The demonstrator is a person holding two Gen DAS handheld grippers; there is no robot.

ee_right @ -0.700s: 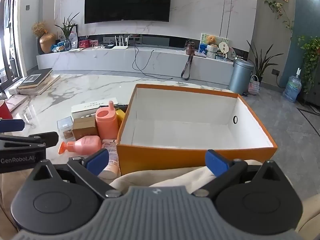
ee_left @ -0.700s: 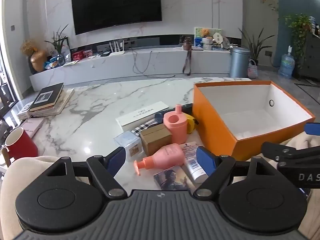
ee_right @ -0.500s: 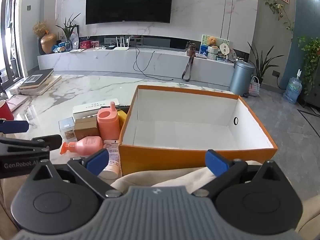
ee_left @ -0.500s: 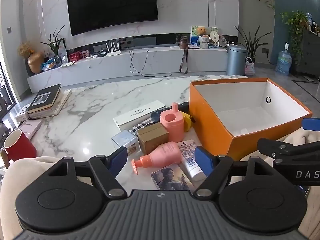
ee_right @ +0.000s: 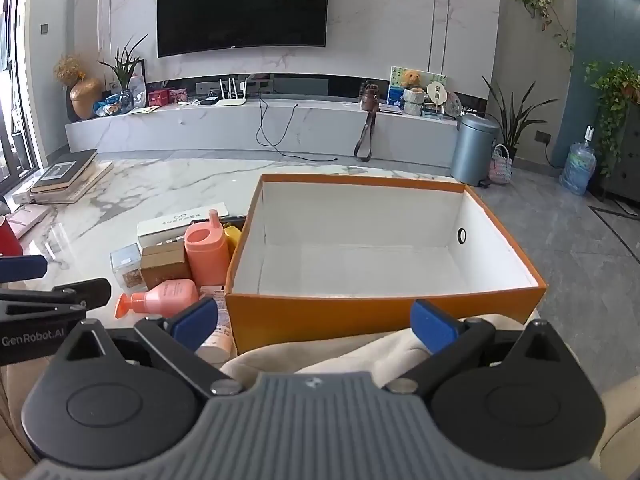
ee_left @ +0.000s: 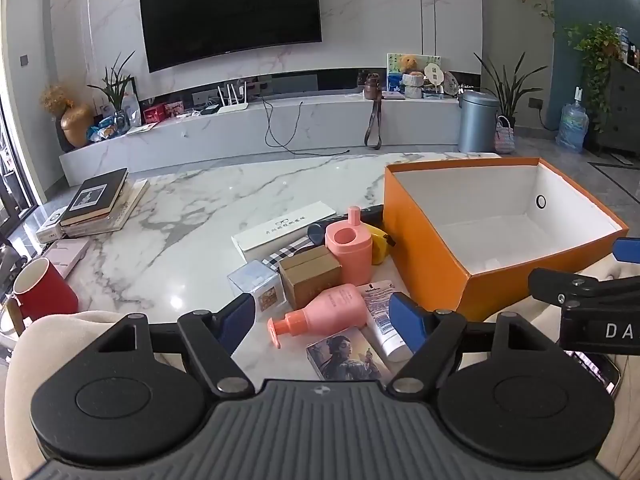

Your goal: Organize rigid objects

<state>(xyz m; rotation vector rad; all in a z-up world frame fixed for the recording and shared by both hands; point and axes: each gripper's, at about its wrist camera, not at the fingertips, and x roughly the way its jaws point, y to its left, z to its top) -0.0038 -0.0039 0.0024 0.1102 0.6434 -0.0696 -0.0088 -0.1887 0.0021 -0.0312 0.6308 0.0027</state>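
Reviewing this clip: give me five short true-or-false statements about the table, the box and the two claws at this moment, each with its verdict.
1. The orange box has nothing in it. True.
2. The pink pump bottle stands upright. False: it lies on its side on the table.
3. The left claw grips the pump bottle. False: it is open and holds nothing.
4. The red mug is inside the box. False: it stands on the table, far to the left of the box.
5. The right claw is open and holds nothing. True.
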